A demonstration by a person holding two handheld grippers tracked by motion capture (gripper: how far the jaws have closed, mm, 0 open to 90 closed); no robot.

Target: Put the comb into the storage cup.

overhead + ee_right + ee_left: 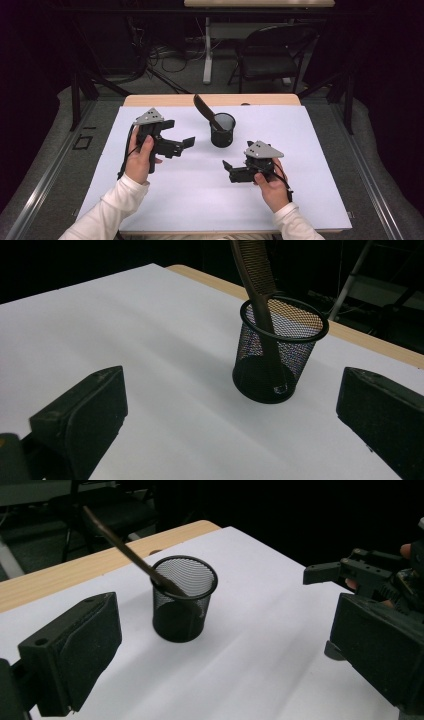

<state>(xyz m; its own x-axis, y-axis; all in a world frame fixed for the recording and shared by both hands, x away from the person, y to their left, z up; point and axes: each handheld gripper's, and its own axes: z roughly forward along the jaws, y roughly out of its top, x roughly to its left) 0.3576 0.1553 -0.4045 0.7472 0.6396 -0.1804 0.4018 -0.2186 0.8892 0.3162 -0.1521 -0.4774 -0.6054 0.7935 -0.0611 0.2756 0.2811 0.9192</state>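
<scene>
While a brown plastic comb (256,270) leans inside the black wire-mesh cup (280,357), we hold our left gripper (182,143) and right gripper (227,167) agape, both empty.

Overhead plus two low cup-facing (222,130) views

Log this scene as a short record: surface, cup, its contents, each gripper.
surface: white sheet on a wooden table
cup: black mesh cup, upright
contents: brown comb, leaning out over the rim
left gripper: open, holds nothing, beside the cup
right gripper: open, holds nothing, apart from the cup
</scene>
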